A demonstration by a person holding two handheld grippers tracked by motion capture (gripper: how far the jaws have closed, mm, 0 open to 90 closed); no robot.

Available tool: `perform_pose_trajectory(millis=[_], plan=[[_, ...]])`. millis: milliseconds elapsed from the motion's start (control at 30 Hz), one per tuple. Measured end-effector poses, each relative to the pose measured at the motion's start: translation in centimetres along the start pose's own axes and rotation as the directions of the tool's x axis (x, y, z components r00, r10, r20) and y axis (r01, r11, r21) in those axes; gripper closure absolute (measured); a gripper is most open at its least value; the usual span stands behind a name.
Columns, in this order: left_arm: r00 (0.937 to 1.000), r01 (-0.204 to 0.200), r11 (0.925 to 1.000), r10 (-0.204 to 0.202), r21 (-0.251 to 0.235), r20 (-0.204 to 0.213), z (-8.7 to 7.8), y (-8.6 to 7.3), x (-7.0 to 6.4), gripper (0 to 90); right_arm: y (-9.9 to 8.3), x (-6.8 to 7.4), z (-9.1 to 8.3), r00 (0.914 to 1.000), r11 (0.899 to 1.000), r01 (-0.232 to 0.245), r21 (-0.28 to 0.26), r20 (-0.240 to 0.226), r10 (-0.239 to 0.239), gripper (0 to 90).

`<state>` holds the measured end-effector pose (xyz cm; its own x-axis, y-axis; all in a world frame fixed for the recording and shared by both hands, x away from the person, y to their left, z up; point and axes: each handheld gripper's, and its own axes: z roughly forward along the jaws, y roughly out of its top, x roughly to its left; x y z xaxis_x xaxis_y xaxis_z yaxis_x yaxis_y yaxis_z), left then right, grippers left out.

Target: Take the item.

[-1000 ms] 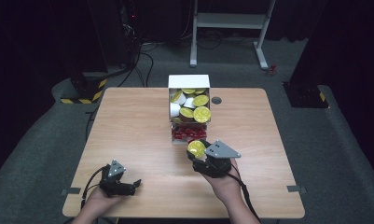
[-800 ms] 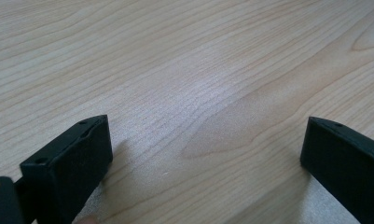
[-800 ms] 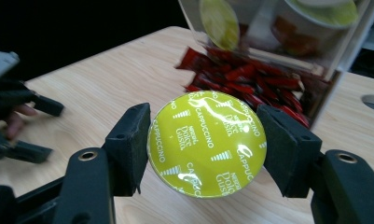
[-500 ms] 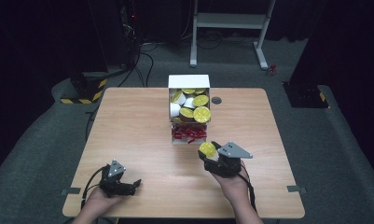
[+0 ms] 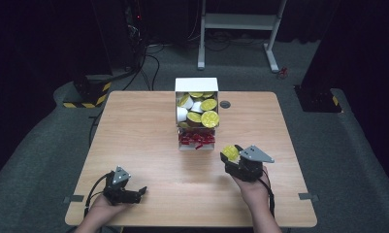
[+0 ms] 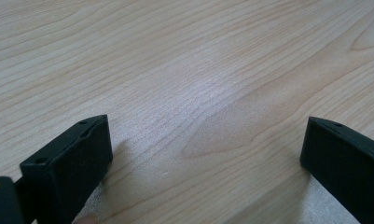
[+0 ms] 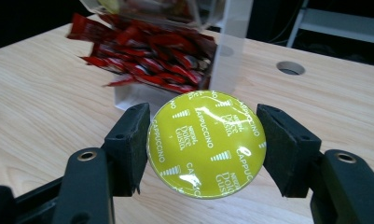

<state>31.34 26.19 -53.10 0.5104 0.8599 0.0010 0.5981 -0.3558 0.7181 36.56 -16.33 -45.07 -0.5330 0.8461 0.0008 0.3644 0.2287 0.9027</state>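
While the right gripper [image 7: 205, 149] clamps a yellow capsule [image 7: 206, 143], left gripper [image 6: 208, 154] gapes empty; white box [image 5: 197, 86] holds capsules.

capsule [image 7: 206, 143] | yellow-green foil lid, "CAPPUCCINO" | clamped in right tool [image 7: 203, 140]

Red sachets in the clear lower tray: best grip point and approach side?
Take a protruding end of one of the thin red foil sachets, coming from the clear plastic tray's open front on the person's side. They lie flat in a loose heap, ends spilling forward. The free left tool suits: its jaws are open, probably wide enough.
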Motion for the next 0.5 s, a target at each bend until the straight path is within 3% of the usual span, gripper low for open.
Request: perform_pose_trajectory(millis=[367,500], plan=[[1.0,-0.004,1.0,0.004,0.0,-0.001,0.0,0.0,0.0,2.5,-1.3,-2.3,0.5,0.9981,0.998,-0.032,0.046,0.053,0.03,38.0],[1.0,0.001,1.0,-0.001,0.001,-0.002,0.0,0.0,0.0,2.5,-2.1,-3.3,0.8,0.9947,0.996,-0.035,0.077,0.099,0.028,38.0]])
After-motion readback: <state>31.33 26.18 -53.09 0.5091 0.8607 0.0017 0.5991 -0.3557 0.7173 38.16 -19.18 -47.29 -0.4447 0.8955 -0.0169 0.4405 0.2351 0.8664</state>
